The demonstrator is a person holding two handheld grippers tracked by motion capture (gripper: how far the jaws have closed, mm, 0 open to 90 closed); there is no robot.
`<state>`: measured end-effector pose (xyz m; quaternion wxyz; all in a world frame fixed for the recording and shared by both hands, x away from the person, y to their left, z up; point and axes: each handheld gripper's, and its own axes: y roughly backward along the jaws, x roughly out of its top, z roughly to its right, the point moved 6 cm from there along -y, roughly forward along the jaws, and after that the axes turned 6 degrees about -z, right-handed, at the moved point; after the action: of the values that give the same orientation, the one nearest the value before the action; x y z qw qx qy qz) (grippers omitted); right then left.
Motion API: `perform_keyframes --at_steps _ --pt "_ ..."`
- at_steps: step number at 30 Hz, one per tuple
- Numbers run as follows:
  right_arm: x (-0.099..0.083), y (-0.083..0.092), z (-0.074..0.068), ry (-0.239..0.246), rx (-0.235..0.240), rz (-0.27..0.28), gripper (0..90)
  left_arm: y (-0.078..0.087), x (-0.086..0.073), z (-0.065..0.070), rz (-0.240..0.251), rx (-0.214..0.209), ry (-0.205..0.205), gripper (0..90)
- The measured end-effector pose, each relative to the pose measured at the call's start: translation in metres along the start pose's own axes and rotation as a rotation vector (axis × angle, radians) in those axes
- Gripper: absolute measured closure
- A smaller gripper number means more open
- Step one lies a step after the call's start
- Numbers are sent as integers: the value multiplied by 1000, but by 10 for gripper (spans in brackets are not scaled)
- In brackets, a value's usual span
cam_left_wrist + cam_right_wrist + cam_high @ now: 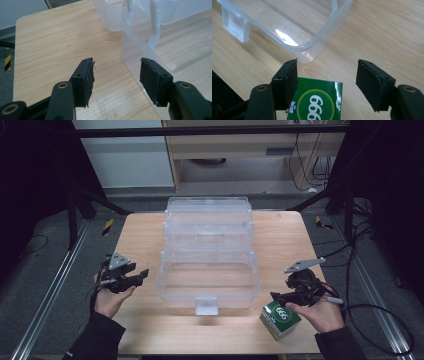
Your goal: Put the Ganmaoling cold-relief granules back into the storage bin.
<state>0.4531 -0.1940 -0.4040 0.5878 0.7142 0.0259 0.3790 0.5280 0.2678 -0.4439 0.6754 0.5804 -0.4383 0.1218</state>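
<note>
Your right hand-held gripper point(276, 296) hangs just above the small green and white cardboard box point(280, 320) with the white digits in a green circle on its top. Its jaws are spread wide and grasp nothing: in the right gripper view the box point(318, 103) sits low between them, close against the left pad point(291, 82) and clear of the right one. The box stands on the pale wooden tabletop point(145, 232) near its front right corner, just beside the right front corner of the clear plastic tiered storage box point(209, 251) and apart from it.

That storage box stands opened out in the middle of the tabletop, its trays stepped back one behind the other, with a small clear latch tab point(206, 305) at its front wall.

Your left hand-held gripper point(145, 272) is also released, jaws apart with bare wood between them. It hovers near the left front corner of the storage box point(140, 50), pointing toward it; in the left gripper view the clear wall runs close by the right pad point(149, 77), whether touching it you cannot tell.
</note>
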Motion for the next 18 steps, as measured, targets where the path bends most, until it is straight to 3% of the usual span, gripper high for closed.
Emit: perform_keyframes --at_steps 12,18 --pt "-15 -12 -10 12 26 -117 249 -5 -8 -16 -22 35 44 397" --pt "-25 -25 -13 21 30 -179 206 -4 -8 -19 -15 49 41 406"
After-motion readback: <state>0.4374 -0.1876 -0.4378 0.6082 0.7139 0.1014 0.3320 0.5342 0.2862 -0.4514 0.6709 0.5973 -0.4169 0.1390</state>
